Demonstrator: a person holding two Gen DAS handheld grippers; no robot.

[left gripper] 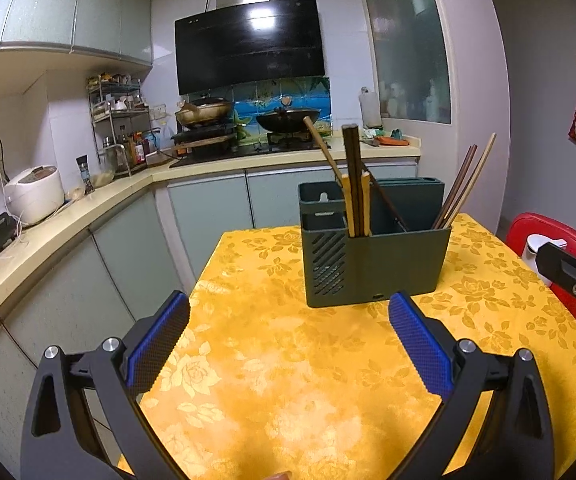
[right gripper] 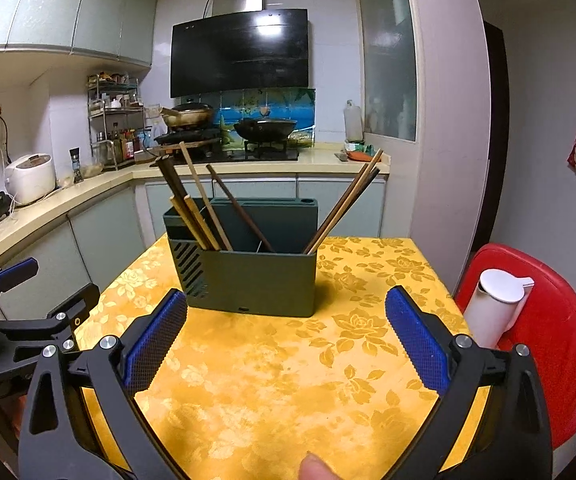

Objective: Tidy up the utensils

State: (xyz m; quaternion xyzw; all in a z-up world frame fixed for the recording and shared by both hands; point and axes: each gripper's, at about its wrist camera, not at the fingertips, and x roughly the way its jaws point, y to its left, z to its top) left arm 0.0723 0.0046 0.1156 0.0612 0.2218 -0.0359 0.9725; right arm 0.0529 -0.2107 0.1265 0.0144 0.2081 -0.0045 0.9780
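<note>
A dark green utensil holder (left gripper: 380,264) (right gripper: 256,280) stands on the yellow flowered tablecloth (left gripper: 272,368) (right gripper: 272,380). Several chopsticks (left gripper: 354,184) (right gripper: 192,216) stand in its left compartment, and more chopsticks (left gripper: 462,188) (right gripper: 344,208) lean out of its right end. My left gripper (left gripper: 290,320) is open and empty, above the cloth in front of the holder. My right gripper (right gripper: 286,320) is open and empty too, in front of the holder. The left gripper's body also shows at the left edge of the right wrist view (right gripper: 12,312).
A red plastic stool (right gripper: 544,332) with a white lidded jug (right gripper: 496,308) stands right of the table. Behind the table runs a kitchen counter (left gripper: 68,216) with a rice cooker (left gripper: 34,194), a spice rack (left gripper: 118,128) and a stove with pans (left gripper: 248,120).
</note>
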